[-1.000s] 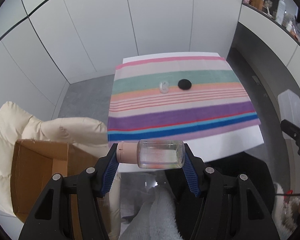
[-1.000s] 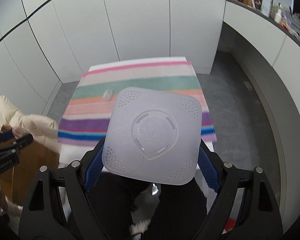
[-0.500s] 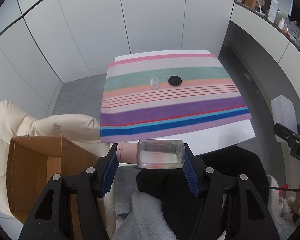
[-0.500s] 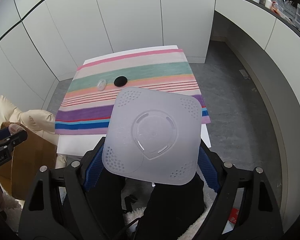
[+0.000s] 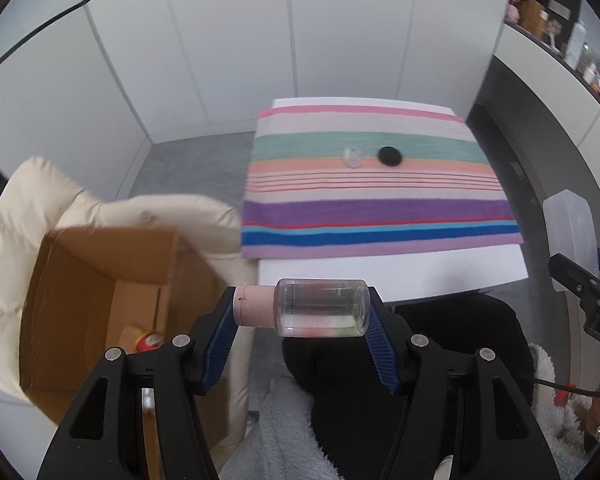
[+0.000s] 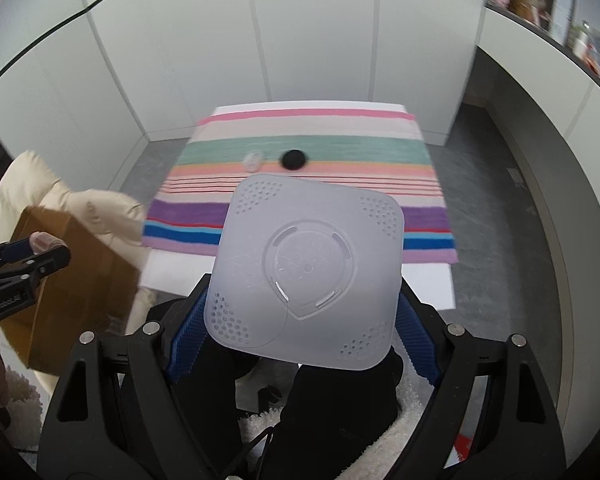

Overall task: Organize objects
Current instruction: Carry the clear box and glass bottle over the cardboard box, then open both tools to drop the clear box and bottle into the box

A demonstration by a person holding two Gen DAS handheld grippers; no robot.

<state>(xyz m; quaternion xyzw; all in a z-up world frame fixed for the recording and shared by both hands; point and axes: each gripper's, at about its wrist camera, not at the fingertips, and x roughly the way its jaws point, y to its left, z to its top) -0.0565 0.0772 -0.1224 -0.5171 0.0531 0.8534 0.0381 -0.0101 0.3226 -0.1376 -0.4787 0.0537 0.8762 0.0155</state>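
Observation:
My left gripper (image 5: 302, 322) is shut on a small clear bottle (image 5: 320, 307) with a pink cap, held sideways in the air short of the table. My right gripper (image 6: 300, 320) is shut on a translucent white square container (image 6: 306, 266), its underside facing the camera. The container also shows at the right edge of the left wrist view (image 5: 570, 226). A striped cloth (image 5: 376, 188) covers the table ahead. On it lie a small clear cap (image 5: 352, 157) and a black round lid (image 5: 389, 156) side by side.
An open cardboard box (image 5: 100, 300) sits on a cream padded coat (image 5: 28, 208) to the left, with a red-topped item (image 5: 148, 342) inside. White cabinet walls stand behind the table. A cluttered counter (image 5: 560, 32) runs along the right.
Both grippers swung left and pulled back from the table. The cardboard box now shows more fully in the left wrist view. Both holds are unchanged.

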